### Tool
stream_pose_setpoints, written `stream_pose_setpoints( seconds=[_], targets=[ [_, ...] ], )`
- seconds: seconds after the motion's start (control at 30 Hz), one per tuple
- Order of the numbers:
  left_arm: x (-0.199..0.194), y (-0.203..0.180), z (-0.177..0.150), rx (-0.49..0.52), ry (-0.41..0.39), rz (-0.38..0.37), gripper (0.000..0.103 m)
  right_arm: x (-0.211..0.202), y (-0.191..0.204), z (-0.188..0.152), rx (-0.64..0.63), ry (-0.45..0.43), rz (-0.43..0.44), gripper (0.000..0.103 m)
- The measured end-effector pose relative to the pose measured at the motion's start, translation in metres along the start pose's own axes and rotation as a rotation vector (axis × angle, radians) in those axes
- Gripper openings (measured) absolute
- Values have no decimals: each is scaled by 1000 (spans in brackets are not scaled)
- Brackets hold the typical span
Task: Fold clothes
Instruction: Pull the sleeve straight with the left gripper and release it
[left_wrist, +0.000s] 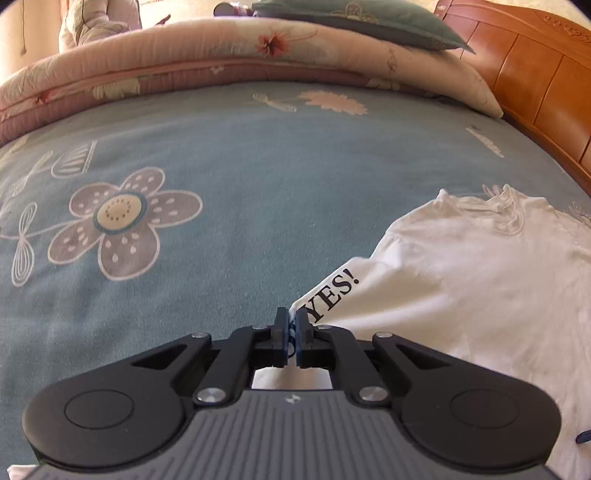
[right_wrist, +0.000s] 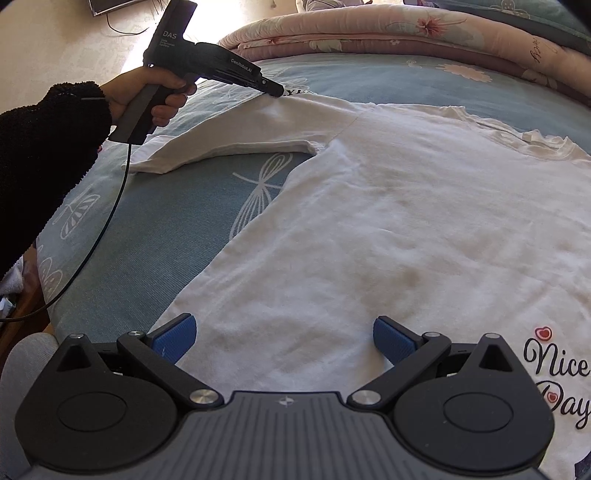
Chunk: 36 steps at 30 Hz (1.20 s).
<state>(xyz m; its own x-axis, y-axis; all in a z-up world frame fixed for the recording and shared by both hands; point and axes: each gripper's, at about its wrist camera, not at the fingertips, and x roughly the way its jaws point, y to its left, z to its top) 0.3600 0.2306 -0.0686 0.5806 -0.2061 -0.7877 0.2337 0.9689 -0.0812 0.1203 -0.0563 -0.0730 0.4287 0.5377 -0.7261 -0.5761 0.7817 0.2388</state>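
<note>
Matt white cotton-like tee (right_wrist: 388, 221), glossy wood headboard (left_wrist: 535, 74), soft cloth sheet (left_wrist: 258, 184)

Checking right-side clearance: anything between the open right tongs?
Only the white cotton T-shirt lies flat between the right tongs, pads clear of it; right wrist view.

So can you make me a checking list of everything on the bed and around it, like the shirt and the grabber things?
Surface: blue flowered bedsheet, smooth.
Job's things: white T-shirt spread flat, one sleeve lying out sideways.
Clutter: nothing seen on the sheet.
Grippers: left gripper shut, pinching the shirt's edge by the "YES!" print; right gripper open over the hem.
Cables: black cable hanging from the left gripper's handle.
Surroundings: folded pink quilt, green pillow, wooden headboard.
</note>
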Motion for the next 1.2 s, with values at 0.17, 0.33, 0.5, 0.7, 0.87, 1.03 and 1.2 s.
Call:
stream_pose_setpoints(
  seconds=[0.17,0.33,0.5,0.7,0.87,1.03,1.2],
  targets=[
    [-7,6,-3,-52,-28,63,10,-2,0,-1,-6,4,-5,103],
    [-35,-6,8,-39,-137,28,8,-2,1,-1,3,0,-10,103],
    [-7,-41,33,-128,-123,-236,8,-2,1,-1,3,-3,-14,103],
    [55,-56,43,-244,-7,-219,8,-8,-8,-4,17,-13,-4,103],
    [47,-44,46,-307,-95,-101,9,-10,-13,-6,25,-28,16,103],
    [-3,-44,36,-178,-92,-115,26,-11,-14,-8,40,-40,21,103],
    [-62,-15,9,-111,-60,-10,34,-15,-9,-8,43,-38,-5,103]
  ],
)
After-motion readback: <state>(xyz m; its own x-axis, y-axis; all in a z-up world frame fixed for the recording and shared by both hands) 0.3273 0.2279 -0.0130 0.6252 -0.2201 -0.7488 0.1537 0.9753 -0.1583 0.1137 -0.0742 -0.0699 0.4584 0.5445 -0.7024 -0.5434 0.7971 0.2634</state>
